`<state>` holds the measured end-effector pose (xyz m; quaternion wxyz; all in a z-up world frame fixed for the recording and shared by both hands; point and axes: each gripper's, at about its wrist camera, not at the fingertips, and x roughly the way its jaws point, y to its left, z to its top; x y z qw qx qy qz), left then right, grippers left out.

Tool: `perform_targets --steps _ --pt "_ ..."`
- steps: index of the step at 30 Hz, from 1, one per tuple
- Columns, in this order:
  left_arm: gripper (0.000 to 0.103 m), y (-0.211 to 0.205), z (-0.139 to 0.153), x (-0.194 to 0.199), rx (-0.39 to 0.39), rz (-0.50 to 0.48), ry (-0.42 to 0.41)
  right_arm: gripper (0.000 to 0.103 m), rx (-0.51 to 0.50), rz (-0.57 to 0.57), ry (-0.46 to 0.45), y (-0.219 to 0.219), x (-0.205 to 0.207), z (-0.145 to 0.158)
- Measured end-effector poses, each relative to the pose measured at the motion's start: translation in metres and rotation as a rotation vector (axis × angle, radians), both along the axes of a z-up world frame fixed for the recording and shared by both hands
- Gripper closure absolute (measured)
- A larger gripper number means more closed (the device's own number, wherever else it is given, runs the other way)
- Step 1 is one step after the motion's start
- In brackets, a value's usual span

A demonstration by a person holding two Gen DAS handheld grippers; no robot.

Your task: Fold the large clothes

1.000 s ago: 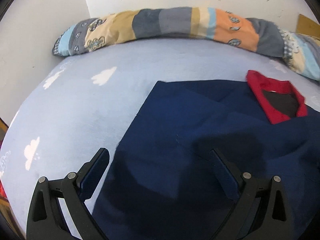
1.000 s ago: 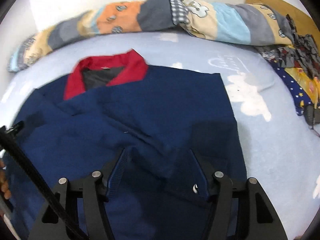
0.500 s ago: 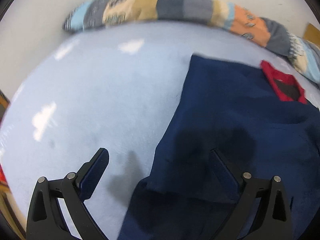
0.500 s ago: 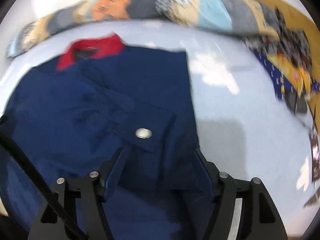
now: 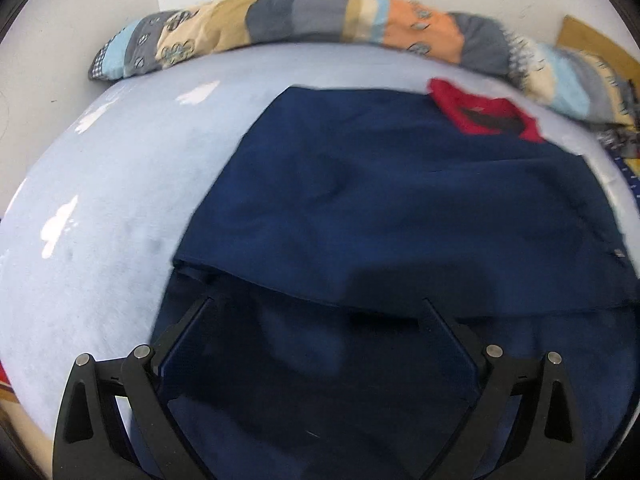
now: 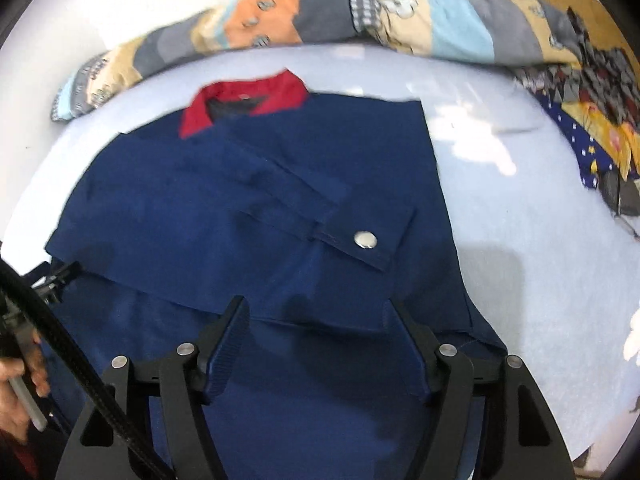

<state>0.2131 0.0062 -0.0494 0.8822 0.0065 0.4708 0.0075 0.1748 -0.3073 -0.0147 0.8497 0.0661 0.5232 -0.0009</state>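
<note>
Both jaws stand wide, gripping nothing: left gripper (image 5: 316, 320) and right gripper (image 6: 318, 316) hover over the jacket (image 6: 248, 208), collar (image 6: 244, 100) beyond.

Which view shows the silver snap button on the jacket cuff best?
The right wrist view: the snap button sits bright and unobstructed on the folded sleeve cuff of the blue jacket. The left wrist view shows the jacket blurred, with no button discernible.

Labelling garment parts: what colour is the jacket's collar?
Red, on a navy jacket; the collar shows best in the right wrist view.
</note>
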Motion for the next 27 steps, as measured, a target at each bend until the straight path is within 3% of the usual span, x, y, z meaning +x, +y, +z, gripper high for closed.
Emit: perform_targets --steps 2,6,9,17,22,27 --pt "0.003 -0.012 0.0 -0.011 -0.005 -0.017 -0.009 0.029 0.009 -0.004 0.01 0.002 0.0 -0.002" --pt "0.003 -0.027 -0.026 -0.026 0.003 -0.06 0.06 0.029 0.005 0.001 0.073 0.01 0.001 -0.024" --pt "0.003 -0.029 -0.03 -0.034 0.034 -0.07 0.044 0.03 -0.009 -0.004 0.134 0.013 -0.001 -0.045" --pt "0.003 -0.017 0.003 -0.074 -0.015 -0.036 -0.039 0.029 0.055 0.0 0.054 0.032 -0.036 -0.02" --pt "0.003 -0.018 0.001 -0.103 -0.004 -0.054 -0.035 0.029 0.025 0.045 0.041 0.063 -0.069 -0.027" --pt "0.003 -0.013 -0.019 -0.104 -0.014 -0.036 0.018 0.028 0.006 0.045 0.035 0.08 -0.088 -0.039"
